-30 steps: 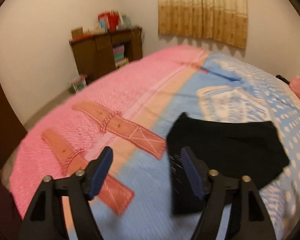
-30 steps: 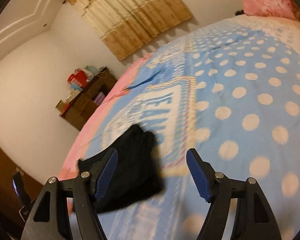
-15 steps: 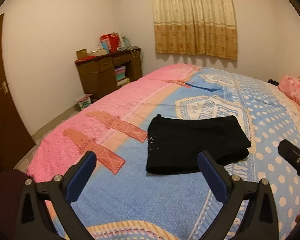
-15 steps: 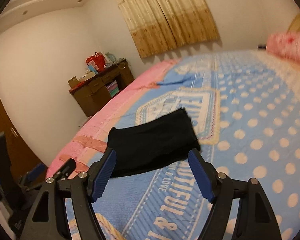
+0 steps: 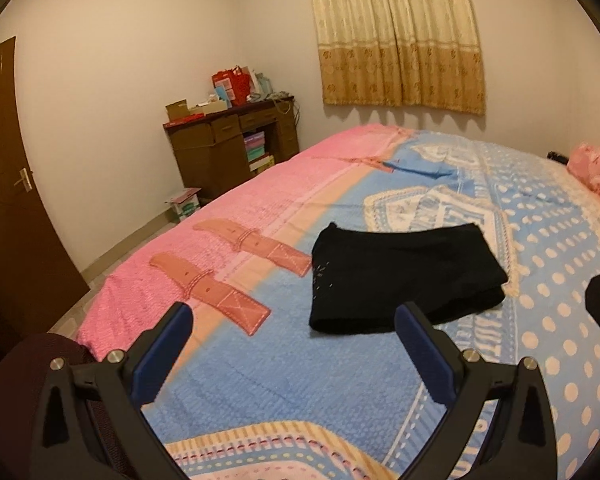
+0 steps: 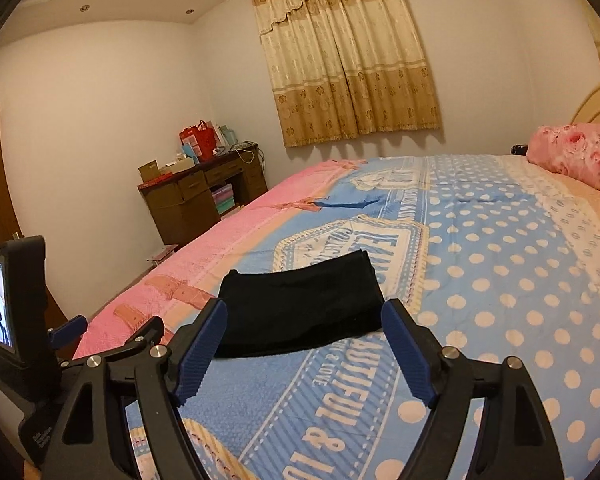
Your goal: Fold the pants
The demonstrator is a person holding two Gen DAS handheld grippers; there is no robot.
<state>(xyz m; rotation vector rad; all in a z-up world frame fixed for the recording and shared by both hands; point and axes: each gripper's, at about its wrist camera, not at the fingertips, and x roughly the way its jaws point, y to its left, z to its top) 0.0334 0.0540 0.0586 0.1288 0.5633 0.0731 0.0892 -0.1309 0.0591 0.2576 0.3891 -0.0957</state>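
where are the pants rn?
Both wrist views: folded black pants lie mid-bed on the blue bedspread, just right of its pink strip, touching neither gripper.

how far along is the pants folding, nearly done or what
Done, by the look of it: the black pants lie on the bed as a compact folded rectangle, layers stacked at the near right corner. In hand: nothing. The left gripper and the right gripper are both open and empty, apart from the cloth; the right one's jaws have just been opening. Left: at most a tidy-up, if any.
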